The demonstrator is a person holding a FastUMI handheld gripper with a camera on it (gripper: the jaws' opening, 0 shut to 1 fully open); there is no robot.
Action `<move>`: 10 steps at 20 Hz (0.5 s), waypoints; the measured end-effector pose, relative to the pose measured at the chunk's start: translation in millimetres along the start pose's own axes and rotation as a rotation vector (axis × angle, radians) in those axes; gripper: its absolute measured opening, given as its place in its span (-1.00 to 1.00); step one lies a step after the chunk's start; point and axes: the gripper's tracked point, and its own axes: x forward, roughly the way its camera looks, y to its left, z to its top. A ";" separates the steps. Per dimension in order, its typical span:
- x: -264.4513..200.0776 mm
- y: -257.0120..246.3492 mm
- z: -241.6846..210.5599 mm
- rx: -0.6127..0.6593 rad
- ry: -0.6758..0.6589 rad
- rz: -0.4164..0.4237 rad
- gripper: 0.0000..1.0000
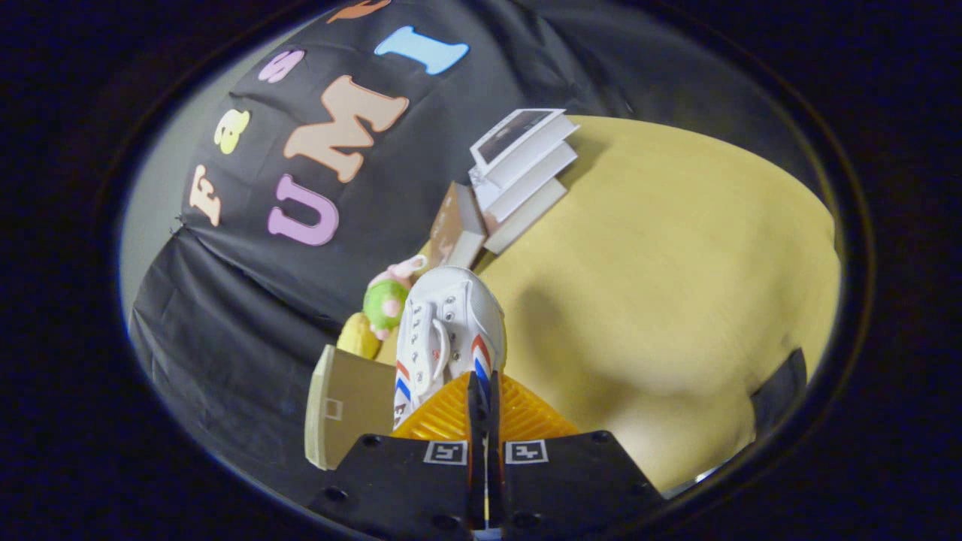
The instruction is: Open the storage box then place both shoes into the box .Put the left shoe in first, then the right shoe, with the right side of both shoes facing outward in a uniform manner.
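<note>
Gripper (485,406), lower centre of the frame, nearest the camera: its two fingers stand almost together, pinching the rear collar of a white shoe (449,330) with red and blue side stripes; the shoe hangs toe-away just ahead of the fingertips, lifted clear of the table. Table (676,285), the largest surface, fills the right and centre of the frame, tan and bare where it shows; the horizon tilts, so the gripper appears rolled to one side, judged from the slanted table edge. Stack of books (526,173), upper centre, lies at the table's far edge, a smaller book (458,229) leaning beside it. Storage box, judged to be the pale panel (342,406) with an orange ribbed part (526,417) under the fingers, sits at lower left of centre, directly beneath the shoe; whether it is fully open cannot be told. Plush toys (385,300), green and yellow, rest beyond the box, left of the shoe. Step in hand, by judgement: lowering the shoe into the box; keep the pinch firm on the collar, hold the sole level, and turn the right side outward before release.
</note>
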 end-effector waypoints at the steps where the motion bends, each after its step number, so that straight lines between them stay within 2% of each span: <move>1: -0.2 18.5 -2.9 0.007 0.010 0.032 -0.91; 4: 3.8 81.0 -16.7 0.005 0.053 0.110 -0.91; 10: 31.1 207.9 -67.9 -0.106 0.157 0.203 -0.91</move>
